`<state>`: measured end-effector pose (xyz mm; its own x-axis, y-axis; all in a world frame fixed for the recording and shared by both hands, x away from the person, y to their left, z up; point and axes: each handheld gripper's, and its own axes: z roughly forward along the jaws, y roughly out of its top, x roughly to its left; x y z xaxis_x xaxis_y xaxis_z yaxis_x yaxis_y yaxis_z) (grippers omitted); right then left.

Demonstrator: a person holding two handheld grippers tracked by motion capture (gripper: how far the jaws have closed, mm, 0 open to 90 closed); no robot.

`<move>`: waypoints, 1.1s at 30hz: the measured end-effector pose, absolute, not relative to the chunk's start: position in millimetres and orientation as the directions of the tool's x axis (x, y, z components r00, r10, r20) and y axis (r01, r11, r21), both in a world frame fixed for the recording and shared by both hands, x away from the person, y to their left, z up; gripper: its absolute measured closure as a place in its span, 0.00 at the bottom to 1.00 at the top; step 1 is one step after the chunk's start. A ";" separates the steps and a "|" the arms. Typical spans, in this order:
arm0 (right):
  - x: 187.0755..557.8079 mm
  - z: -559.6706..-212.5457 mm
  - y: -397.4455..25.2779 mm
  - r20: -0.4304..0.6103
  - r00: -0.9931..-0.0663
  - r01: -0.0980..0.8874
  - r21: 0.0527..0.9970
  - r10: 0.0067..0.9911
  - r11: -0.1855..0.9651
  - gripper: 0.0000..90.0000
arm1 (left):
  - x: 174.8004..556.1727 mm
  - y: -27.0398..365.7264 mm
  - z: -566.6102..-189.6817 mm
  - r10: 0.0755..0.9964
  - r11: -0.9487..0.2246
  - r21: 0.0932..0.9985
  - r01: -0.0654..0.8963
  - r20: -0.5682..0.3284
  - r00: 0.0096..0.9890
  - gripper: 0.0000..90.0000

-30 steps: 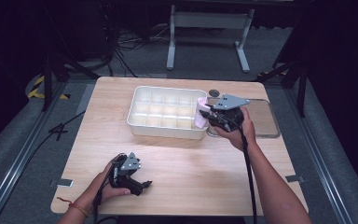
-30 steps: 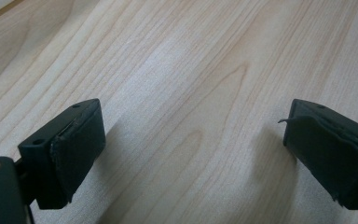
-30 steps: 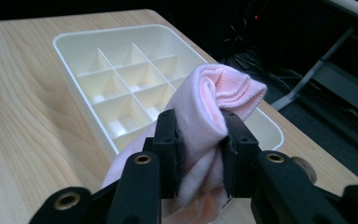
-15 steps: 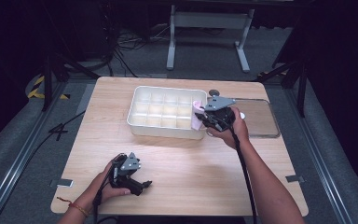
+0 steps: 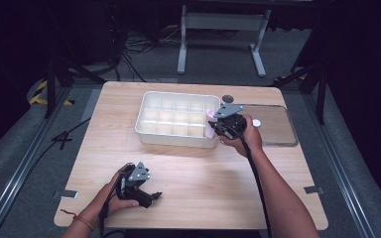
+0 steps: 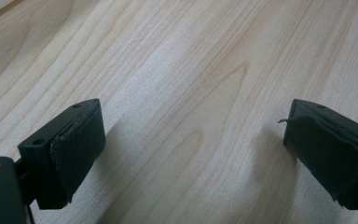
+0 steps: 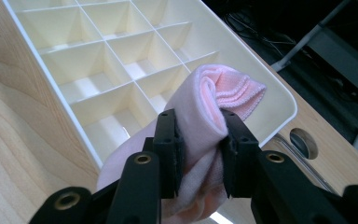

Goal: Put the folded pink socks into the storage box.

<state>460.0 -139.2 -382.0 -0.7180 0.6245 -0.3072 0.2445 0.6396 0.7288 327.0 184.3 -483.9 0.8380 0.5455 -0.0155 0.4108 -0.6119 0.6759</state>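
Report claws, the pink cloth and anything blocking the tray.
Right claw shut on pink cloth, over tray's near right corner. Left claw open, low over table. Compartments below look unblocked.

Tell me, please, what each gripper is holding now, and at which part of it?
The right gripper pinches a folded pink cloth around its middle, above the white tray. The left gripper holds nothing; its jaws stand open.

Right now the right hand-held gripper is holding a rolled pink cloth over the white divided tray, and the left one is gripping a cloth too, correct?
Not quite. The left hand-held gripper is open with nothing between its jaws, just above the bare wooden table, as the left gripper view shows. The right hand-held gripper does hold the pink cloth over the tray.
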 end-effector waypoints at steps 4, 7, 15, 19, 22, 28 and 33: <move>462.4 -385.0 -140.9 -0.294 -0.721 0.252 0.732 0.628 0.633 0.79 | 327.1 184.2 -483.9 0.545 -0.612 0.676 0.411 -0.016 0.838 0.06; 462.7 -387.9 -140.0 -0.301 -0.722 0.252 0.725 0.624 0.641 0.79 | 327.1 184.2 -483.8 0.546 -0.612 0.675 0.412 -0.017 0.838 0.06; 467.7 -400.5 -141.7 -0.289 -0.740 0.268 0.701 0.607 0.661 0.79 | 327.4 184.0 -483.9 0.545 -0.613 0.675 0.411 -0.015 0.838 0.06; 469.7 -401.1 -143.9 -0.275 -0.752 0.267 0.703 0.598 0.659 0.79 | 327.7 184.1 -483.4 0.543 -0.619 0.669 0.411 -0.015 0.840 0.06; 469.5 -401.5 -141.7 -0.299 -0.754 0.254 0.689 0.585 0.679 0.78 | 327.6 184.1 -483.2 0.543 -0.621 0.667 0.412 -0.013 0.839 0.06; 470.7 -405.5 -136.2 -0.316 -0.778 0.242 0.648 0.544 0.722 0.78 | 327.6 184.0 -483.5 0.544 -0.617 0.670 0.413 -0.016 0.839 0.06; 472.1 -418.4 -124.0 -0.336 -0.813 0.242 0.550 0.476 0.800 0.78 | 327.5 183.9 -483.6 0.545 -0.615 0.671 0.414 -0.018 0.838 0.06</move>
<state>472.1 -124.0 -418.4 -0.8126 0.4764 -0.3359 0.2417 0.7998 0.5495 327.5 183.9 -483.6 0.8381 0.5453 -0.0176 0.4141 -0.6148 0.6712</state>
